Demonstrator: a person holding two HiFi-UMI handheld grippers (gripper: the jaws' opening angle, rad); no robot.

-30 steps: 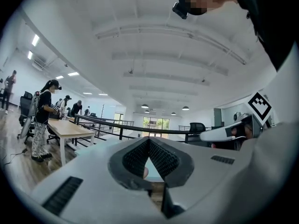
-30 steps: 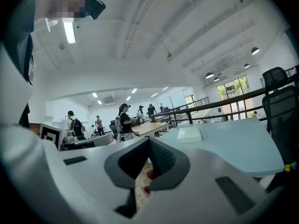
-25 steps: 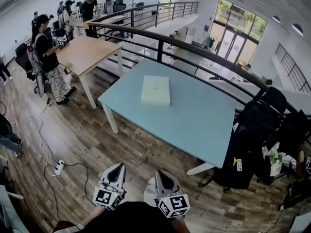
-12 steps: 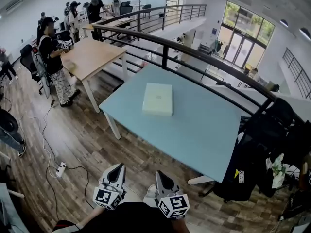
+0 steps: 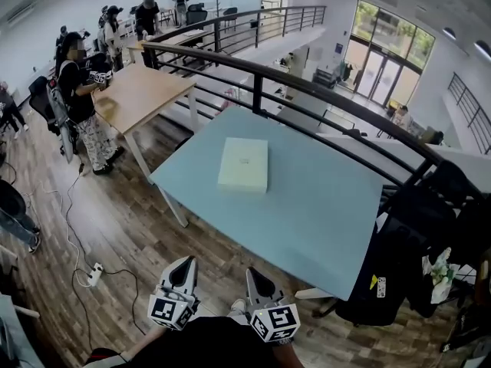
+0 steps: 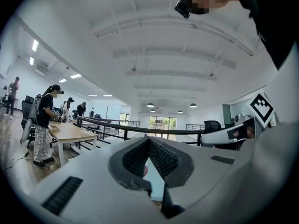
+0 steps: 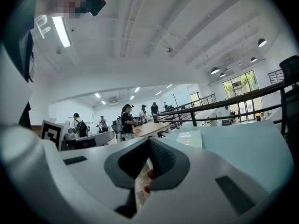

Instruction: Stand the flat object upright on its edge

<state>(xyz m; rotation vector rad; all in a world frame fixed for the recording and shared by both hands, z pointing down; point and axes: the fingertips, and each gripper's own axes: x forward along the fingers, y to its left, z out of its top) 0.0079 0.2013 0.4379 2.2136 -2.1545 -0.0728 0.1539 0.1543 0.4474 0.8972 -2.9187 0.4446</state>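
Observation:
A flat, cream-white square box (image 5: 244, 165) lies on its broad face on the light blue table (image 5: 322, 205), towards the table's far left part. Both grippers are low at the bottom of the head view, over the wooden floor and well short of the table's near edge. My left gripper (image 5: 184, 264) is shut with nothing in it; its ribbed pads (image 6: 138, 157) meet at the tip. My right gripper (image 5: 250, 275) is likewise shut and holds nothing. Both point towards the table.
A black railing (image 5: 307, 83) runs behind the blue table. A wooden table (image 5: 138, 90) with several people (image 5: 77, 90) stands at the left. Dark chairs and bags (image 5: 414, 236) crowd the table's right end. A power strip and cables (image 5: 93, 273) lie on the floor at the left.
The whole view has shifted: the blue table's near edge and right end now sit lower and closer in the picture. Both grippers stay shut, side by side at the bottom.

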